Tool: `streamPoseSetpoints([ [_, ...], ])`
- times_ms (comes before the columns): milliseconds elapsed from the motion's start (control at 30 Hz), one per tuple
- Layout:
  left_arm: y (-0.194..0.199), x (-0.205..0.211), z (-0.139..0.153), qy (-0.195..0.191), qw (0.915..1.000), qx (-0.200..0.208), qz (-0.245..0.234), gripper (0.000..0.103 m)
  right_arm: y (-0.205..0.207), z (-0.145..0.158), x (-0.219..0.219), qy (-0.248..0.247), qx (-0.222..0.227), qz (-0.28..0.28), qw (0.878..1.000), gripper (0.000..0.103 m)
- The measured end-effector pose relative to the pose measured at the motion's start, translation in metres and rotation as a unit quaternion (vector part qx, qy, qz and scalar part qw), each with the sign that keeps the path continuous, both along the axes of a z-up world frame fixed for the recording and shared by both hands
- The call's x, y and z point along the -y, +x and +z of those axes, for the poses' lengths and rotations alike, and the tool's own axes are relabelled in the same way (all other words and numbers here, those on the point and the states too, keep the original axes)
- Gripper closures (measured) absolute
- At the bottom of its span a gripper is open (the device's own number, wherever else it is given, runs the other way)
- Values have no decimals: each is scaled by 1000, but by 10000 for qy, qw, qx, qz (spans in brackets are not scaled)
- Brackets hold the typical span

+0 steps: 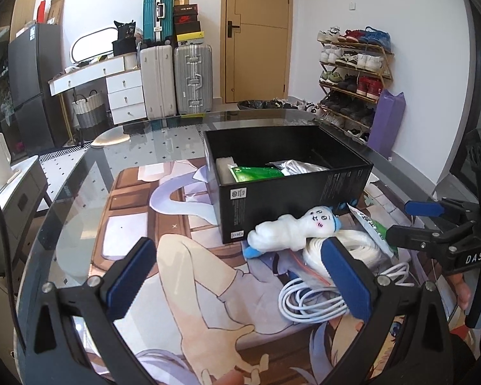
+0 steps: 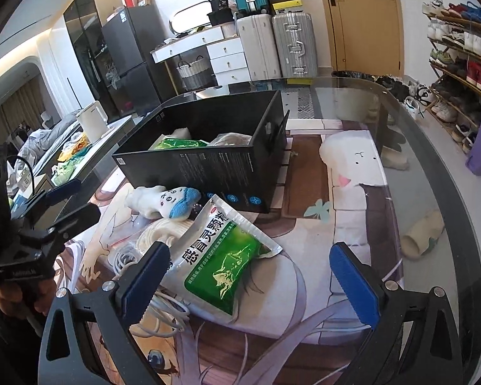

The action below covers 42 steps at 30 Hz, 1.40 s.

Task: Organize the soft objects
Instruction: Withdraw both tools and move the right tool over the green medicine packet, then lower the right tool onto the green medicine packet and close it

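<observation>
Ahead of our wide-open left gripper (image 1: 240, 276) lies a white plush doll (image 1: 285, 232) with blue ends. Our right gripper (image 2: 256, 276), also spread wide, holds nothing; between its fingers lies a green-and-white foil sachet (image 2: 223, 256) printed "感冒灵颗粒".

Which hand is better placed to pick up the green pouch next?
Right, probably. The right gripper is open with the green pouch lying directly between its jaws. The left gripper is open too, but faces the plush and cable.
</observation>
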<state>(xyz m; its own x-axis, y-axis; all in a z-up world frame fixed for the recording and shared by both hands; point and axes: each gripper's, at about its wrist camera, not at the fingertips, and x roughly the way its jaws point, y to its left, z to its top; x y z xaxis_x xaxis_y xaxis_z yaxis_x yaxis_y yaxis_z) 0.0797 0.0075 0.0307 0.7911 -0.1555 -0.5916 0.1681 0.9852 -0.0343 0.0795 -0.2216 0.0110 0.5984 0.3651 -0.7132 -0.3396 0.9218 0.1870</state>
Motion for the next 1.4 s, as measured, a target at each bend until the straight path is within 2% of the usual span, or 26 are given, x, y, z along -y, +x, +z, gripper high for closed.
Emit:
streamPoseSetpoints([
  [367,-1,-2,-2,-115,9999,53,5,0,3,-4,-7,97,-175,-10,9998,2],
  [700,-1,4,-5,-105,9998,7,-142,0,7,-10,-5,444,-395,4,9982,2],
  [967,-2,8,-8,-65,9998,-37,-164,0,8,-14,2,265,-442,-157,9985,2],
  [1233,-2,8,-10,-33,9998,-47,-165,0,9,-7,-6,469,-411,-74,9980,2],
  [1400,-2,7,-10,-36,9999,-44,-152,0,10,-11,-13,179,-406,-81,9990,2],
])
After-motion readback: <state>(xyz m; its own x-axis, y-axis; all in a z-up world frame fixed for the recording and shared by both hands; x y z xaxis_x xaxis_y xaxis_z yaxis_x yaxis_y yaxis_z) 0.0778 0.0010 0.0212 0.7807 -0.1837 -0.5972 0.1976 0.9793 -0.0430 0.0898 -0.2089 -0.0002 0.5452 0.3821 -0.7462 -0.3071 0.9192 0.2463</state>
